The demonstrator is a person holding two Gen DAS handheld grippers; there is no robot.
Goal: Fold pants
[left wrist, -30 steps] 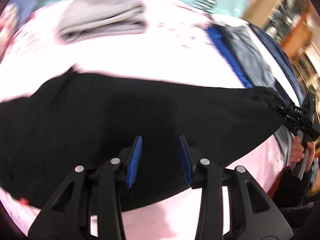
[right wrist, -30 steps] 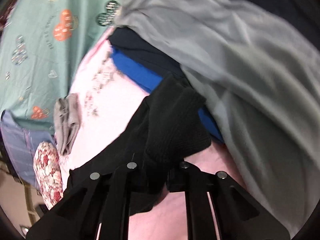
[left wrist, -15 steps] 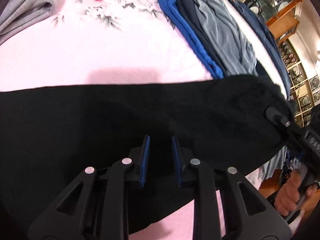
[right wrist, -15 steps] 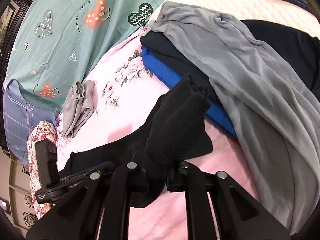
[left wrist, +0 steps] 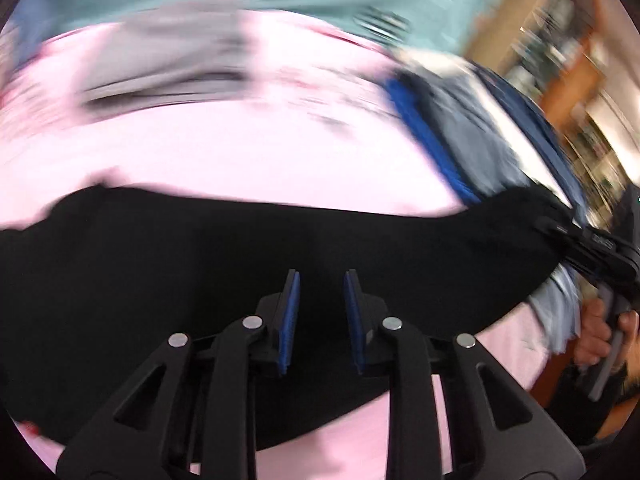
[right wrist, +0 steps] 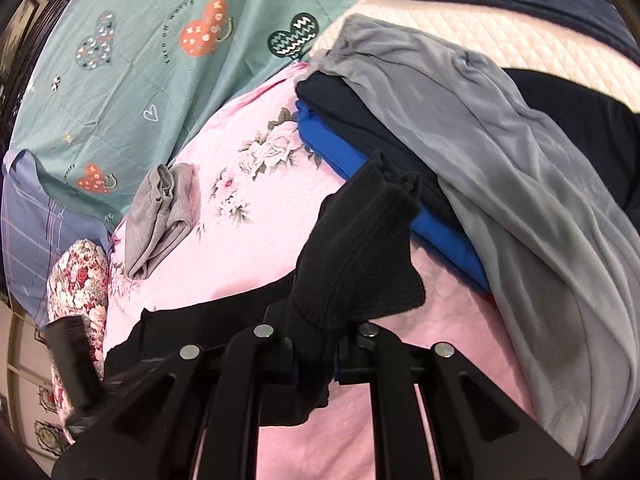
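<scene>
1. While the black pants stretch across the pink floral sheet, the right gripper is clamped on their ribbed knit cuff.
2. Left gripper: blue pads narrowly parted after closing in, black cloth below them; whether they pinch it cannot be told.
3. A smooth grey garment drapes over blue folds, centre right.
4. Teal heart-print bedding fills the upper left.

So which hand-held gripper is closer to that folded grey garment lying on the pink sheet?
Neither is close; probably the left. The left hand-held gripper hovers over the black pants, the grey garment beyond them. The right hand-held gripper clamps the pants' ribbed cuff, by the clothes pile.
</scene>
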